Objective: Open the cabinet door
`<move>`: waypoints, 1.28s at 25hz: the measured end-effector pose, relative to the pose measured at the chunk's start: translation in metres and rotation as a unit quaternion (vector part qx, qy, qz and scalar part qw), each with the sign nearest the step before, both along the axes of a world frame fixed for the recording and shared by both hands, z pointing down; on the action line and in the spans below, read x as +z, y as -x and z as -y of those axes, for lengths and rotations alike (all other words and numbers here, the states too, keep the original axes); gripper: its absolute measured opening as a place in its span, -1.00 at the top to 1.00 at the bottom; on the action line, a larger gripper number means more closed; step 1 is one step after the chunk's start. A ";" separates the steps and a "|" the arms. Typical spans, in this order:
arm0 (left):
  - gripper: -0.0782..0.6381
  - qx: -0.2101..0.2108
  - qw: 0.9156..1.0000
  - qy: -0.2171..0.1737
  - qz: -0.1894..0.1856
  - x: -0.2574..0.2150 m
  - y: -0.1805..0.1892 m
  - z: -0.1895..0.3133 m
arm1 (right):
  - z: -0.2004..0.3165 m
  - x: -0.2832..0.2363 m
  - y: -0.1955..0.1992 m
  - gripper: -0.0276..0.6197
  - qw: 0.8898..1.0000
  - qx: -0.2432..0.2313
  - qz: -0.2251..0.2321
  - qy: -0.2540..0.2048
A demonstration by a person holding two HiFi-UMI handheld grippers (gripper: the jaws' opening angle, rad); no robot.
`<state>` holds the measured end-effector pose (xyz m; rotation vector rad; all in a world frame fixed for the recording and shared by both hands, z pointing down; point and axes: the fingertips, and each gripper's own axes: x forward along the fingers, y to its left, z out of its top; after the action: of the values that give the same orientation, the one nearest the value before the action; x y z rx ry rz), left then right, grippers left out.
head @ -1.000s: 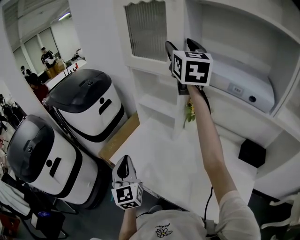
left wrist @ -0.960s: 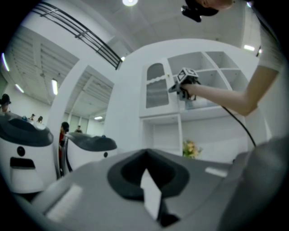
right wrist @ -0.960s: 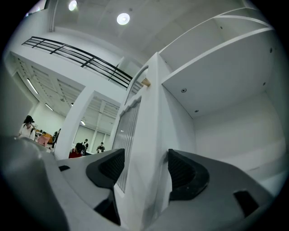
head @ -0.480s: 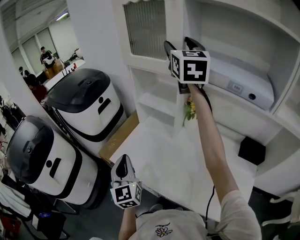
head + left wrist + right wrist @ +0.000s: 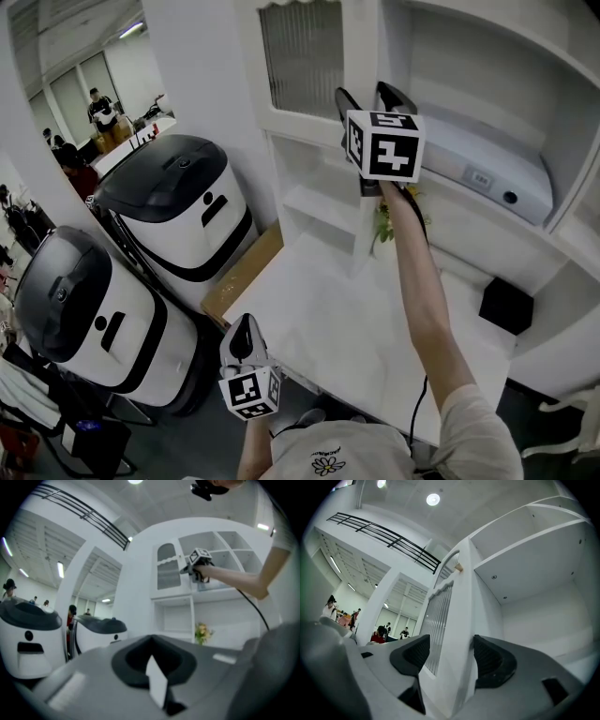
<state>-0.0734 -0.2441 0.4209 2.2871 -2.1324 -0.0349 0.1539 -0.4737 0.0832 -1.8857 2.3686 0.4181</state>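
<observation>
The right gripper (image 5: 364, 96) is clamping its jaws across the free edge of the cabinet door (image 5: 302, 56) for pulling leverage, while the left gripper (image 5: 242, 333) is hanging low, jaws closed on nothing

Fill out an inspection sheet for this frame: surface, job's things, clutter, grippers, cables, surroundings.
Surface: white counter under the shelves.
Job's things: door with ribbed glass, its free edge between the right gripper's jaws.
Clutter: flowers and black box at the counter's back; white device on a shelf.
Grippers: right gripper shut on the door edge; left gripper shut, empty, by the counter's near edge.
Cables: black cable along the right arm.
Surroundings: two white machines with dark lids; people far off.
</observation>
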 end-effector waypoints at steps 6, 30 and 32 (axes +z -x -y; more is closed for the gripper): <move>0.76 -0.005 1.000 -0.004 0.000 -0.003 0.007 0.001 | -0.003 0.001 -0.002 0.19 1.000 0.001 -0.002 0.003; 0.76 -0.007 1.000 -0.006 -0.001 -0.001 0.007 -0.012 | -0.039 -0.005 0.013 0.56 0.982 -0.157 0.055 0.089; 0.76 -0.005 1.000 -0.004 -0.001 0.000 0.004 -0.011 | -0.037 -0.004 0.013 0.64 0.988 -0.127 -0.017 0.090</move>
<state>-0.0779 -0.2335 0.4205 2.2796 -2.1477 -0.0456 0.1405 -0.4364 0.0795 -1.6167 2.7051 0.2214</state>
